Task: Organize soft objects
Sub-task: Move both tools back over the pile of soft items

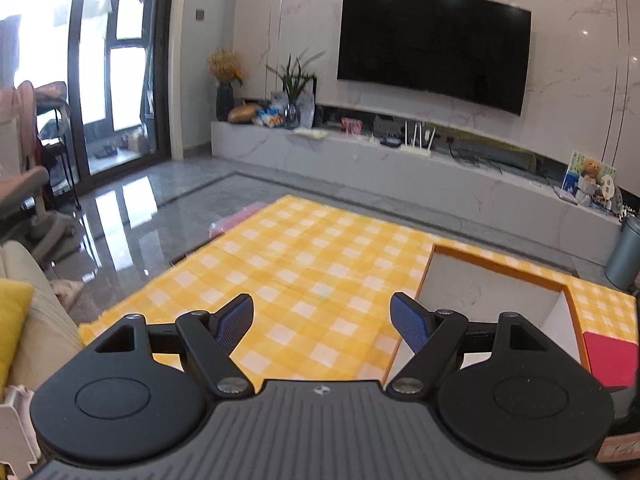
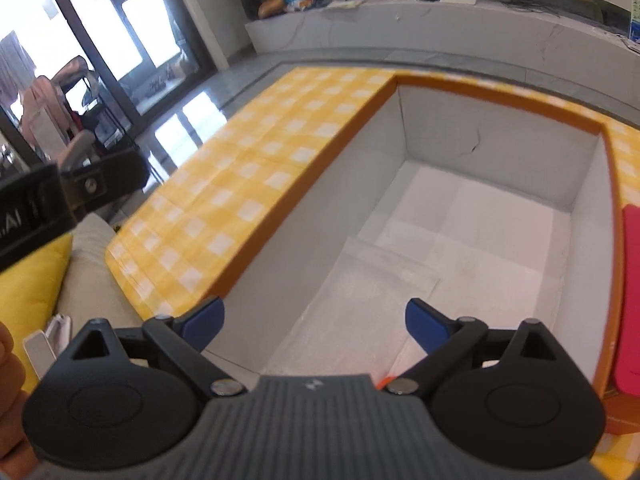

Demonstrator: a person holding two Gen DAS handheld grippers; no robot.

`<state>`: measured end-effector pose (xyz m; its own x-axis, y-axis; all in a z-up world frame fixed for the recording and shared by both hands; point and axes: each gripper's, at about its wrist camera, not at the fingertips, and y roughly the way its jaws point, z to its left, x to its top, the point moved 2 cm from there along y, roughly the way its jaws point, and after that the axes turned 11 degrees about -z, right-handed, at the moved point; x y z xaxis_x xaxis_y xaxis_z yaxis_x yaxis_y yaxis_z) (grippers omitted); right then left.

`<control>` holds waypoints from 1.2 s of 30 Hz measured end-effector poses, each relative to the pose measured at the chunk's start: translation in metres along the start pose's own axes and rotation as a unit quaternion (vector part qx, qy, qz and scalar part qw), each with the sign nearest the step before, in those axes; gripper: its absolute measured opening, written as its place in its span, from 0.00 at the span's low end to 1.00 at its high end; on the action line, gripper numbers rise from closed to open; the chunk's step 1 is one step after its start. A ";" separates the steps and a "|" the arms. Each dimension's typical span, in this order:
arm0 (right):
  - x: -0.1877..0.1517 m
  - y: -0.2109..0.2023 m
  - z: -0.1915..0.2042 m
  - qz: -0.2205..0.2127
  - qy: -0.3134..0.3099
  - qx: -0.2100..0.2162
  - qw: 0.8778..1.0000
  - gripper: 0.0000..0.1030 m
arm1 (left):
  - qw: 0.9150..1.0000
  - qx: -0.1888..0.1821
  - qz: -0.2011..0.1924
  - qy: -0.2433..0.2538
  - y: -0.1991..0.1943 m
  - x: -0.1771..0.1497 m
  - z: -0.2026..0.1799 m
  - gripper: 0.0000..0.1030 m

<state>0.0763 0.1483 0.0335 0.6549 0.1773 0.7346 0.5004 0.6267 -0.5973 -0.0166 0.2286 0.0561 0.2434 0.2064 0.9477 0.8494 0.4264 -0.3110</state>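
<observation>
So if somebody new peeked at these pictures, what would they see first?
Probably the bright yellow checked cloth spread over the table, with the big orange-rimmed box on it, white inside and holding flat white padded sheets. Both the left gripper and the right gripper are wide open with nothing between their blue pads, the right one over the box. Behind, a huge black TV hangs on the marble wall.

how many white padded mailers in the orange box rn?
2, both flat on the floor of the orange box: one padded mailer toward the far wall, another overlapping it nearer the right gripper. The near end is hidden behind the gripper.
</observation>
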 end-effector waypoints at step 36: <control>-0.065 -0.233 -0.207 -0.123 -0.030 -0.264 0.956 0.98 | 0.952 -0.290 0.026 0.094 -0.052 -0.051 -0.191 0.89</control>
<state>0.0340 -0.1664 0.0580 0.4549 0.1266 0.8815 0.8616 0.1879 -0.4716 0.0160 0.0274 0.0381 0.3264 0.0287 0.9448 0.9359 -0.1495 -0.3188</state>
